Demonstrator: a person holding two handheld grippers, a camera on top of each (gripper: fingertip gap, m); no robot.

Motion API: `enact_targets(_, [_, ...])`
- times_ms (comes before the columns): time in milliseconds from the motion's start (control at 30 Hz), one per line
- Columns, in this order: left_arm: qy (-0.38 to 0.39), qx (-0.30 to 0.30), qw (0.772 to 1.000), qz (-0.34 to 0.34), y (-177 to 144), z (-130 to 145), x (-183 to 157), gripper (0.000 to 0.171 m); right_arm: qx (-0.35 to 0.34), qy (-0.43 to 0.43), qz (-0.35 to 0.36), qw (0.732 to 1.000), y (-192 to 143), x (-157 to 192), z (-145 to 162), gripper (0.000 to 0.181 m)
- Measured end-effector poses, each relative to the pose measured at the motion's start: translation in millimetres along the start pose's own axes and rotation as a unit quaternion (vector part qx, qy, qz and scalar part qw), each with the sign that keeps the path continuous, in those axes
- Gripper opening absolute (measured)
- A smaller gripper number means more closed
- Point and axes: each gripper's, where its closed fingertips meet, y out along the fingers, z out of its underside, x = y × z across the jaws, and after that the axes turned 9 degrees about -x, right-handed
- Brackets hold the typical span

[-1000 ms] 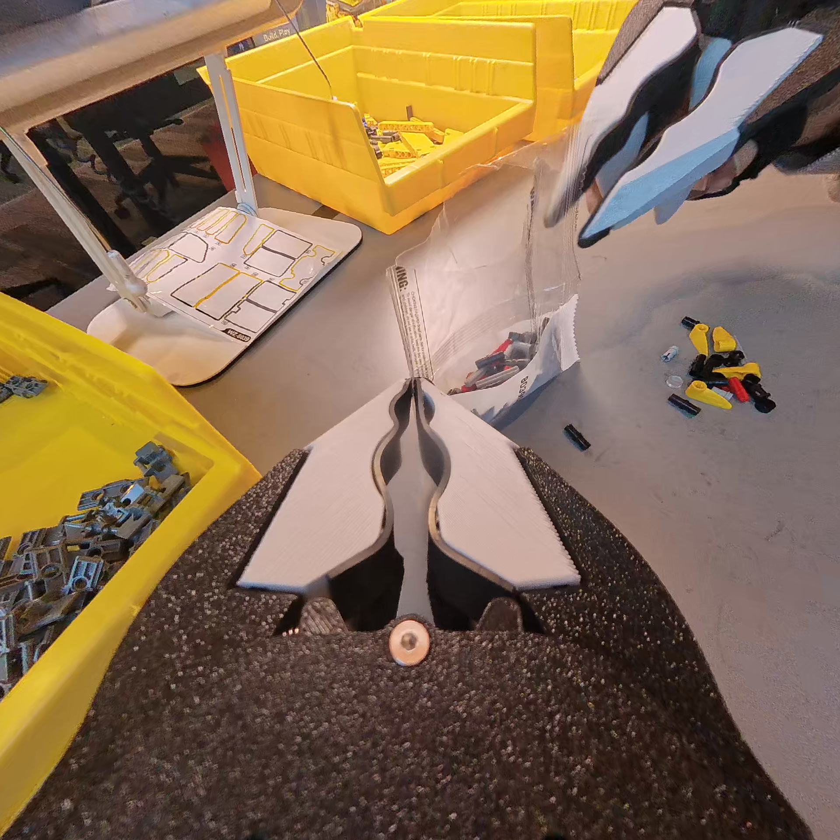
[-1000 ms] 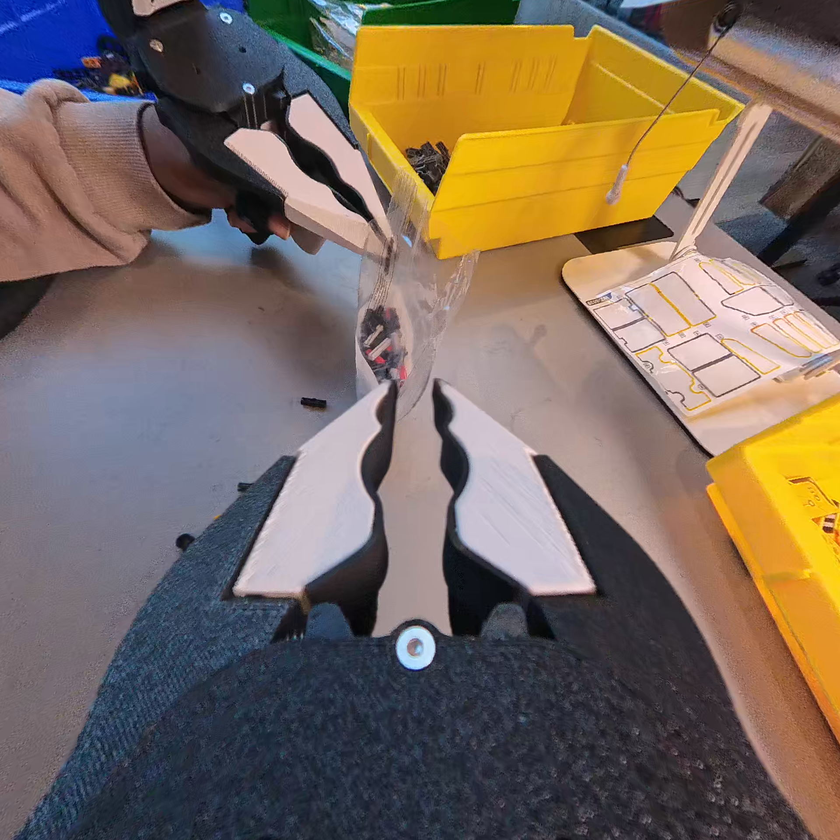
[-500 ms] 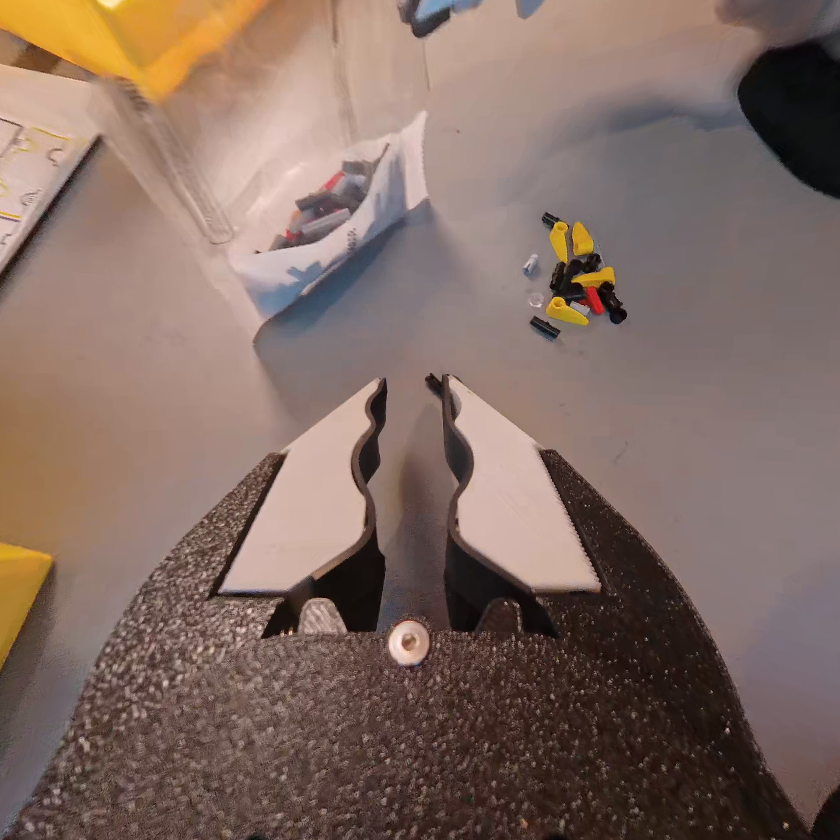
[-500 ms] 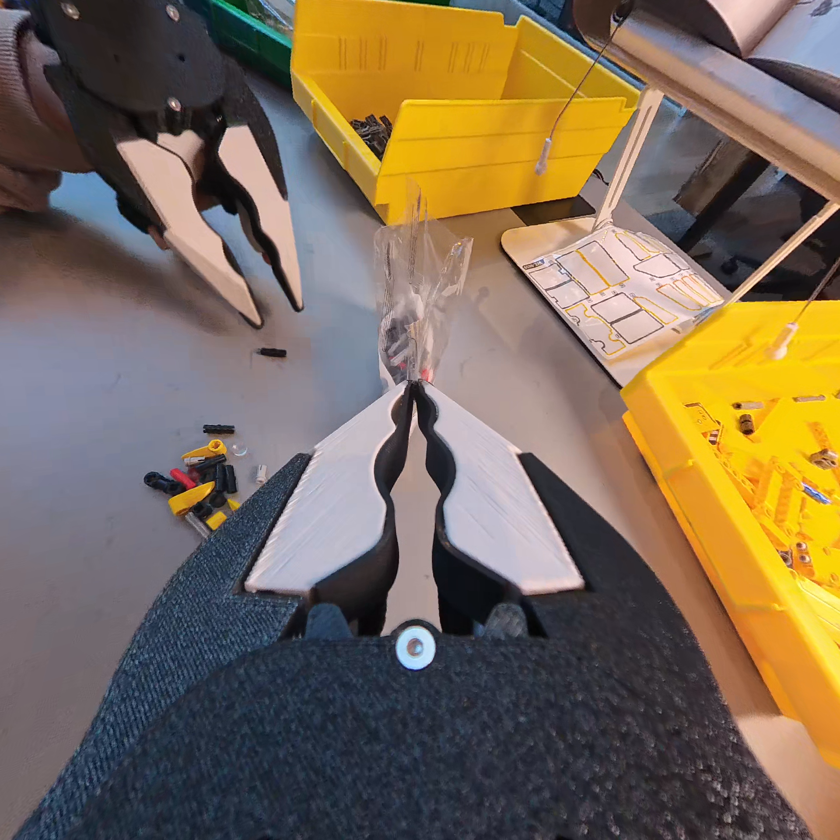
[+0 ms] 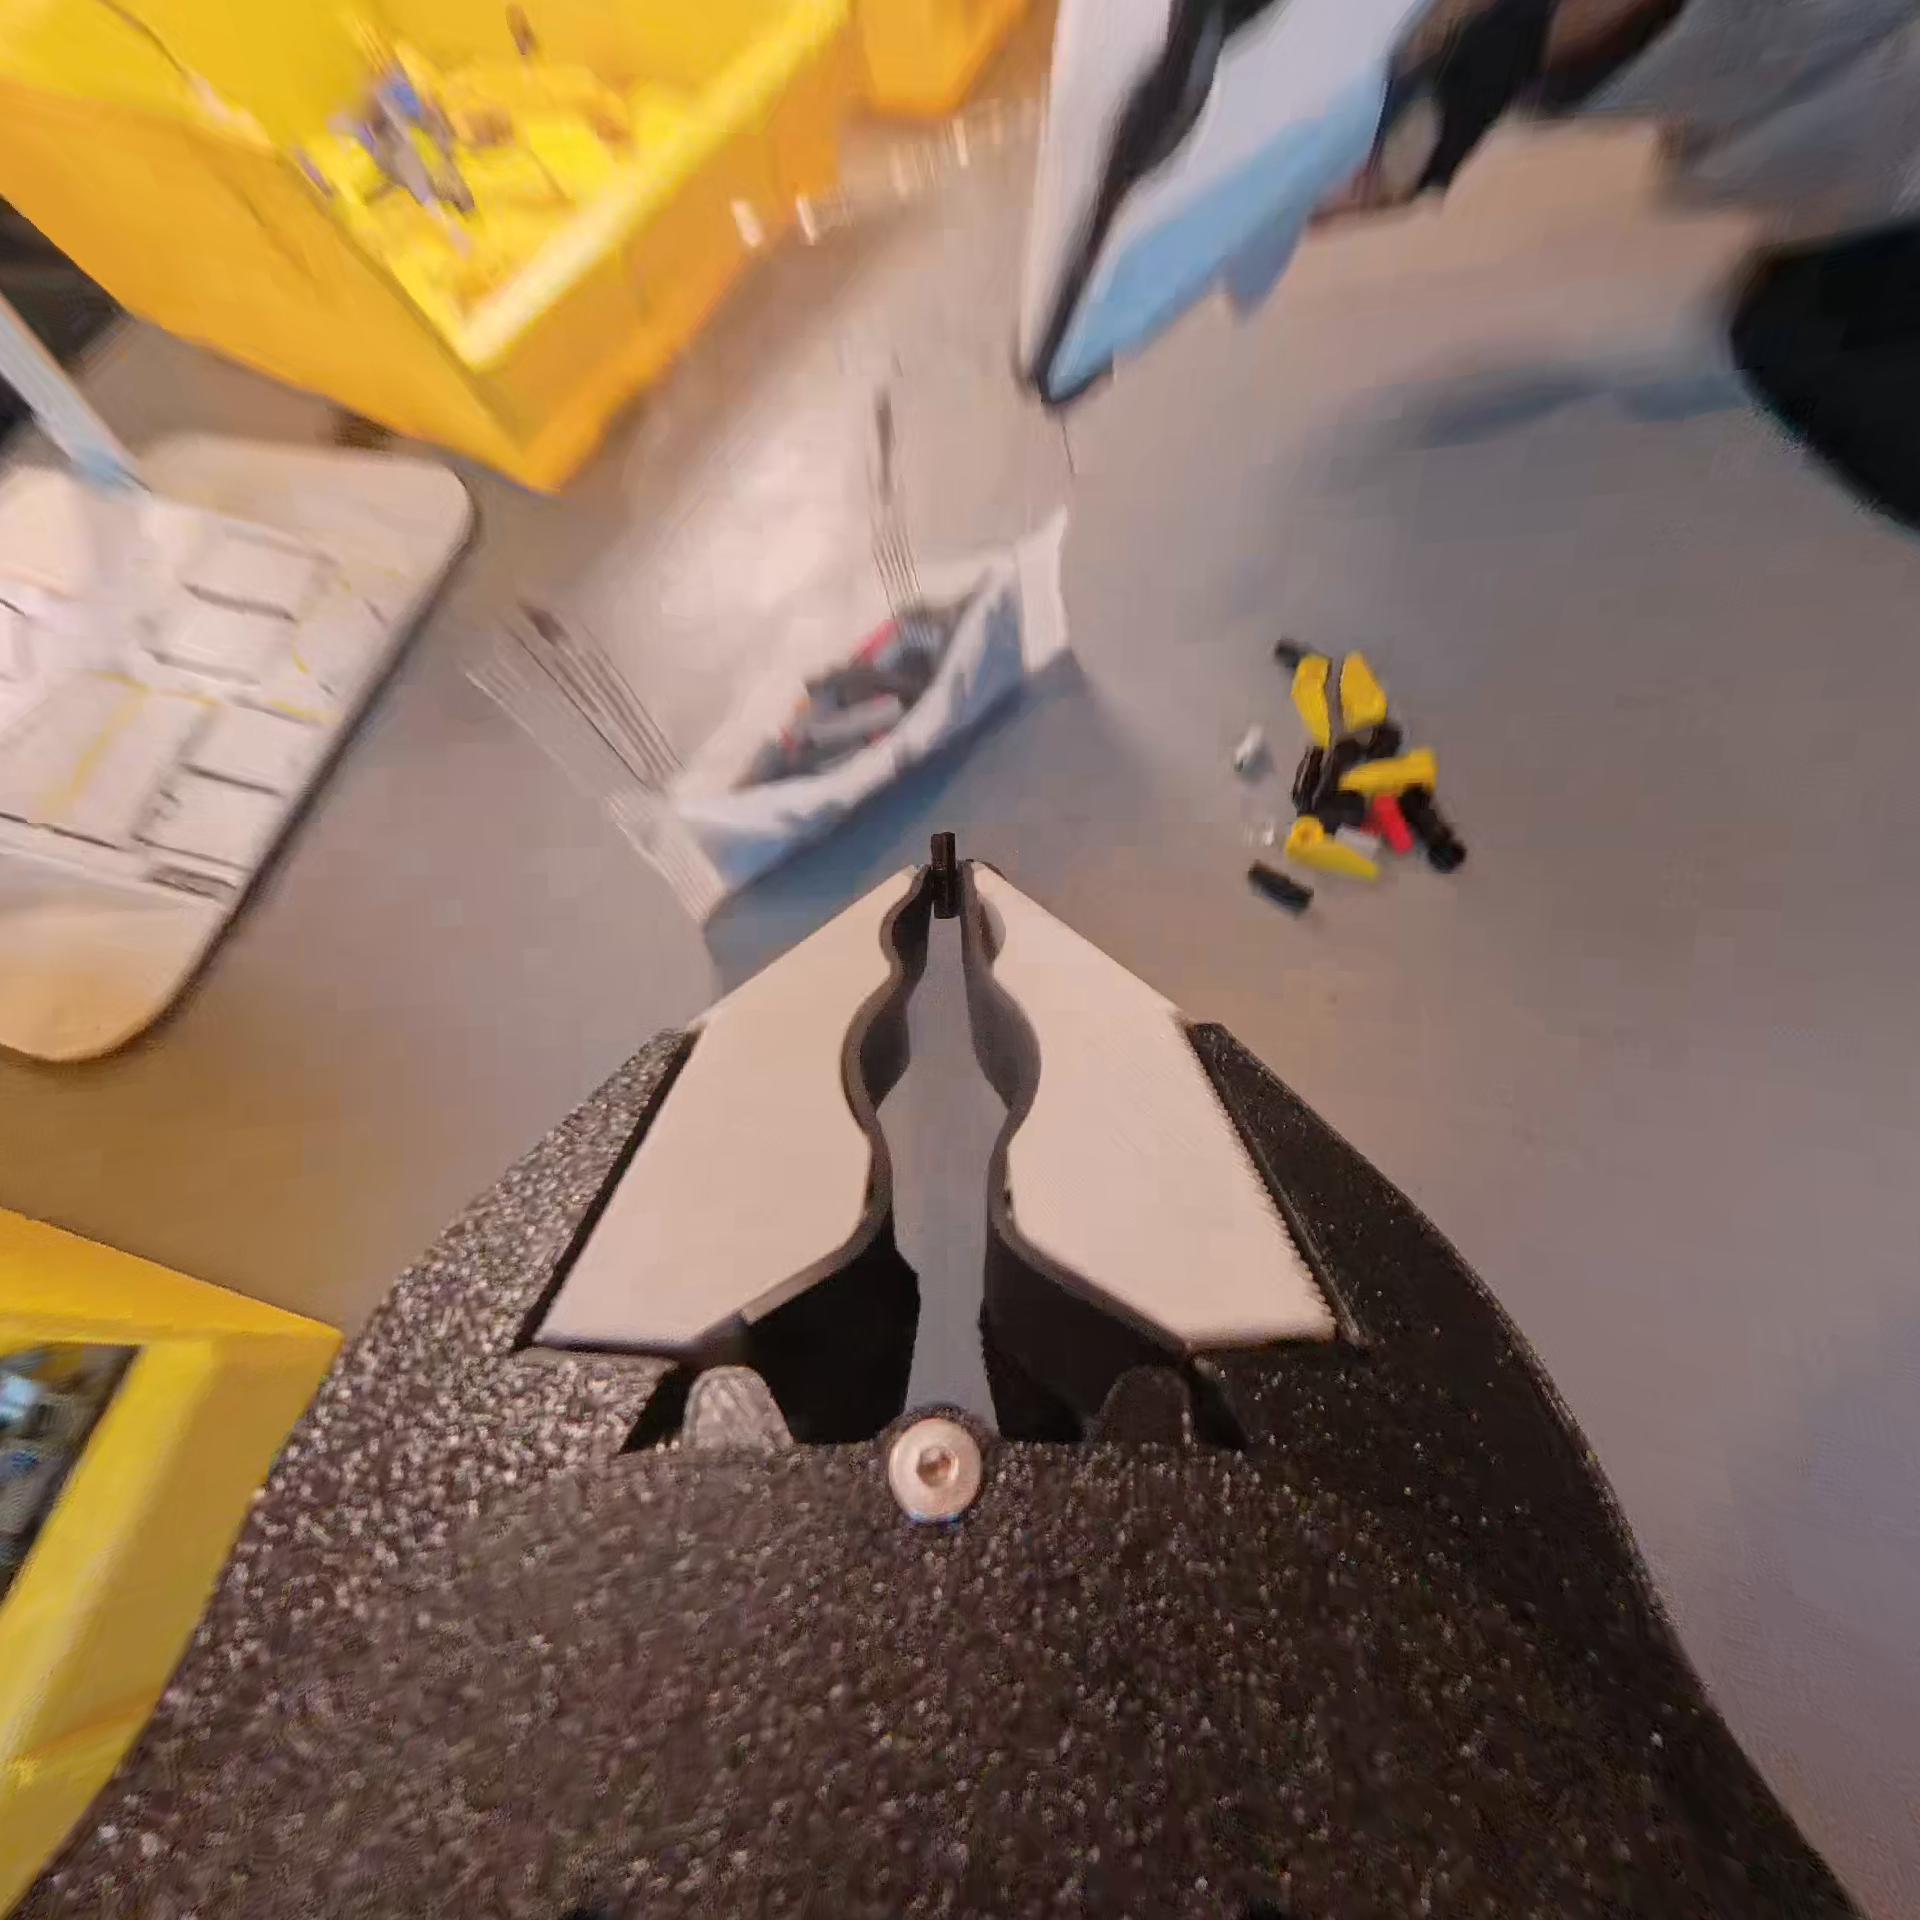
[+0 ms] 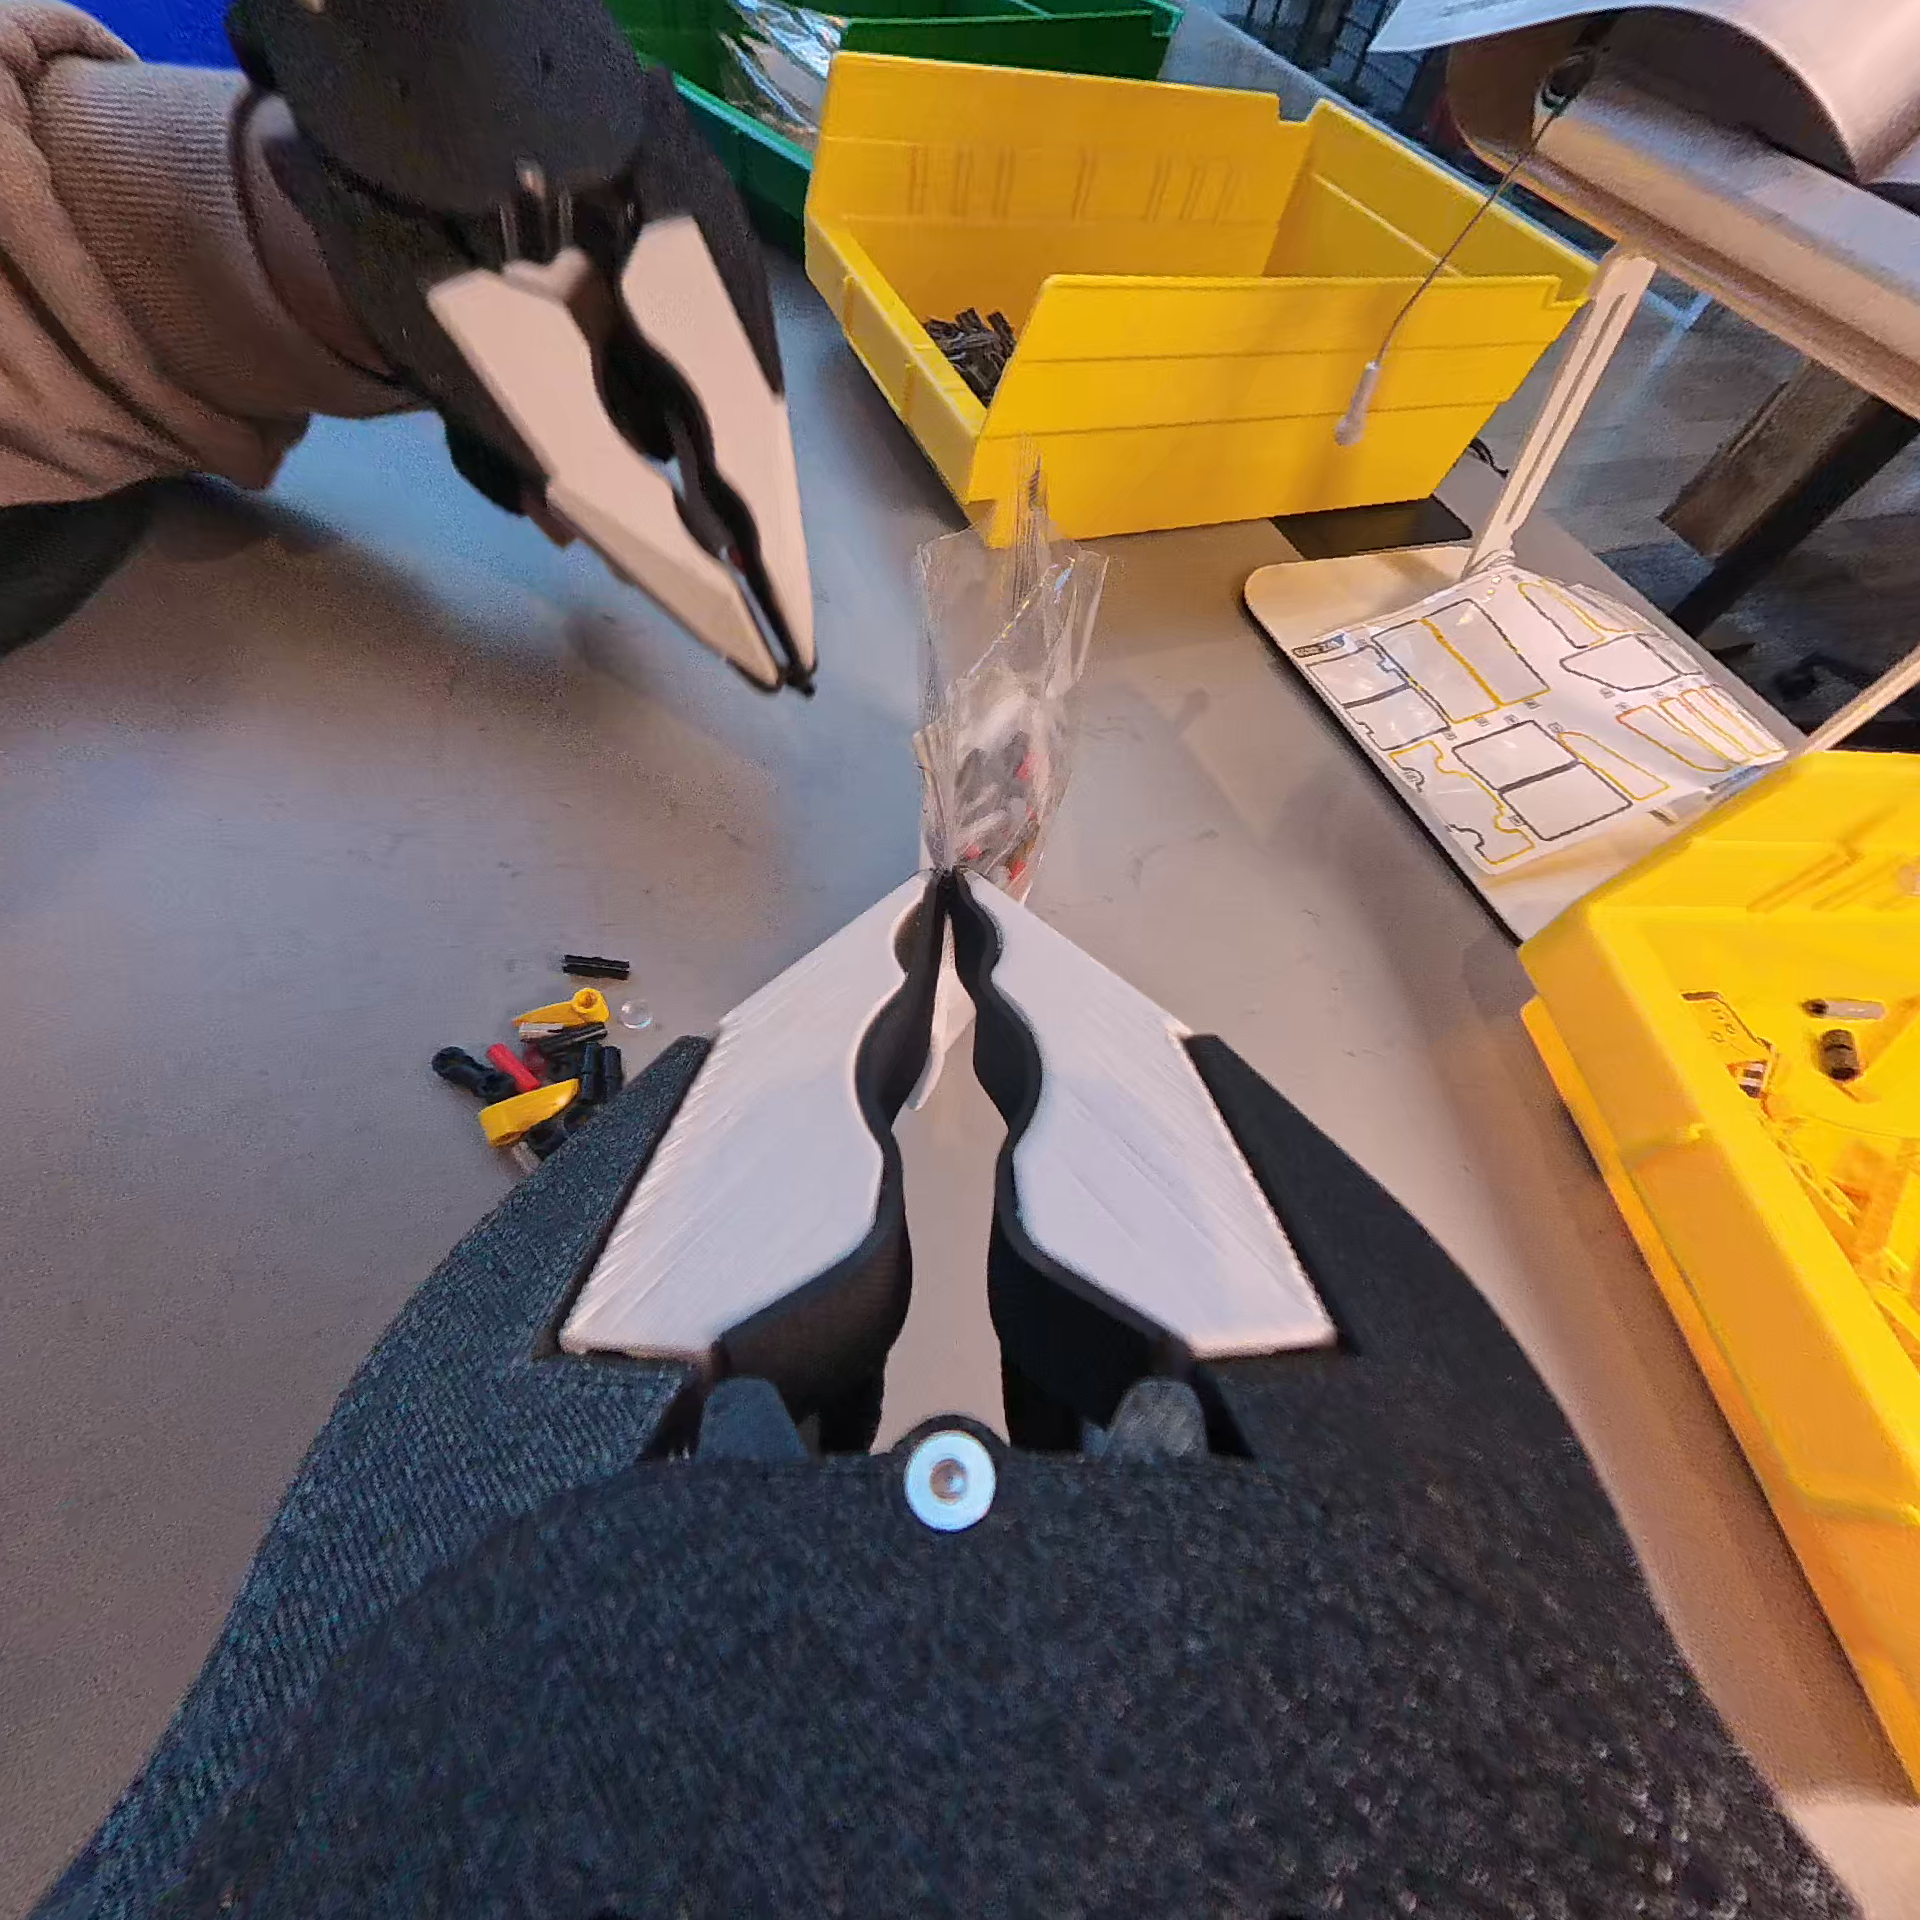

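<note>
My left gripper (image 5: pixel 943 883) is shut on a small black pin (image 5: pixel 942 860) that sticks up between its tips, held above the grey table. It also shows in the right wrist view (image 6: pixel 787 681), shut, held by a hand in a tan sleeve. My right gripper (image 6: pixel 945 883) is shut on the lower edge of a clear plastic bag (image 6: pixel 997 707) and holds it upright. The bag (image 5: pixel 862 717) holds small grey, black and red parts. The right gripper shows as a blur at the top of the left wrist view (image 5: pixel 1143 208). The left gripper is to the left of the bag.
A pile of small yellow, black and red parts (image 6: pixel 540 1060) lies on the table (image 6: pixel 260 831), also in the left wrist view (image 5: pixel 1351 790). Yellow bins stand behind (image 6: pixel 1195 416) and at right (image 6: pixel 1621 1195). A white lamp base with a sticker sheet (image 6: pixel 1507 707) is nearby. About 10 centimetres separates my left fingertips from my right.
My left gripper let go of the bag, went down over a black pin, closed on it and lifted it. My right gripper closed on the bag's lower edge and holds it.
</note>
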Motion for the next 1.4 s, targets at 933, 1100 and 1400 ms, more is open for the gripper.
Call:
enact_targets(933, [-0.091,-0.089,0.991,0.041,5,-7,31,0.0,-0.007,-0.01,-0.045,0.999,-10,11,1,0.001])
enact_targets(1100, [-0.093,-0.081,0.992,-0.04,-1,-1,43,0.0,-0.01,0.005,0.012,1.0,-20,-9,-11,0.025])
enact_targets(1400, [-0.107,-0.077,0.987,-0.094,-9,3,53,0.0,0.171,-0.003,-0.145,0.974,7,70,55,0.016])
